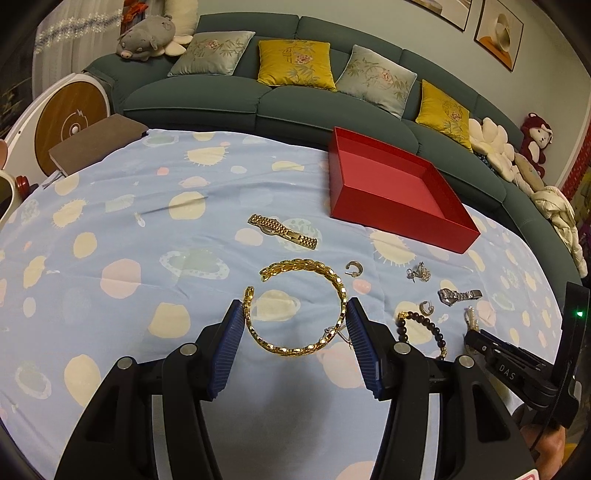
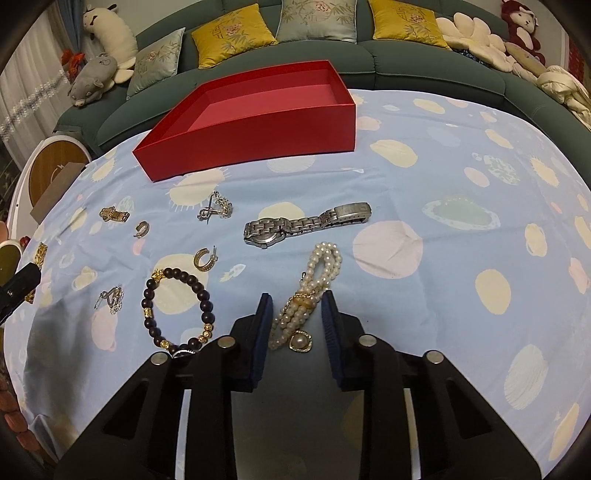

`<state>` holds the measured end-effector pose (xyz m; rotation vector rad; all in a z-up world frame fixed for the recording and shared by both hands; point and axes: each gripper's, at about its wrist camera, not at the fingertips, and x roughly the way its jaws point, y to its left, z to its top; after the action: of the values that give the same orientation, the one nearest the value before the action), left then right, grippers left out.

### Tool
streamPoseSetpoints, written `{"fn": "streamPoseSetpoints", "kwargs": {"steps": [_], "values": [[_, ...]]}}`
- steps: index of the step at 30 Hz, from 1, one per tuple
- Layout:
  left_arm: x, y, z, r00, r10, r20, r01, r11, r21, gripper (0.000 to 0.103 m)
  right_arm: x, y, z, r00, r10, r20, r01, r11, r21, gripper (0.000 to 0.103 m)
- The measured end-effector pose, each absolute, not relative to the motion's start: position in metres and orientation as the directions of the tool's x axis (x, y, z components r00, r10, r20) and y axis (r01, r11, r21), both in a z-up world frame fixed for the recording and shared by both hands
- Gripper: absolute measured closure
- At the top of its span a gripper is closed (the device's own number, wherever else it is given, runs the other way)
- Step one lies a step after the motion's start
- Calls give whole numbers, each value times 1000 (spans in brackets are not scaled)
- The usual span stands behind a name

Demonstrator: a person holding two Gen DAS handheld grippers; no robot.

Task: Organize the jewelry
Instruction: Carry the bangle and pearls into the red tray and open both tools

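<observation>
On the cloth-covered counter (image 1: 122, 206), both tongs sit open, the left tongs (image 1: 295, 314) straddling the gold chain (image 1: 295, 306) and the right tongs (image 2: 297, 299) the pearl strand (image 2: 314, 280), seemingly bound for the empty red box (image 1: 391, 218).

**Location: Home Living Room**

A long green sofa (image 1: 295, 107) curves behind the surface (image 1: 110, 229), which is covered by a blue patterned cloth. Embroidered cushions (image 1: 293, 62) line the sofa. Stuffed toys (image 1: 146, 37) rest at both ends. Framed pictures (image 1: 498, 31) hang on the wall.
</observation>
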<state>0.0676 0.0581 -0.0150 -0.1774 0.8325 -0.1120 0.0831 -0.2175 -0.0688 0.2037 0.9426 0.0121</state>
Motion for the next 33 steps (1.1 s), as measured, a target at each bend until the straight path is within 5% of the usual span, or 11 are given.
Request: {"fn": "streamPoseSetpoints", "kwargs": {"steps": [4,20,26,33], "values": [[65,56,-13,673,-176,-719,45,979,-198,49,79,-221,-64,599,103,-794,72,981,181,90],[80,16,45,722,-269,-637,179,962,-204,49,61,-243,24,735,202,-647,-17,960,281,90],[145,-13,84,767,-275,-580,225,961,-159,49,124,-262,71,775,219,-593,-45,955,294,90],[248,-54,68,712,-304,-634,271,951,-151,49,231,-267,71,757,220,-616,-44,957,288,90]]}}
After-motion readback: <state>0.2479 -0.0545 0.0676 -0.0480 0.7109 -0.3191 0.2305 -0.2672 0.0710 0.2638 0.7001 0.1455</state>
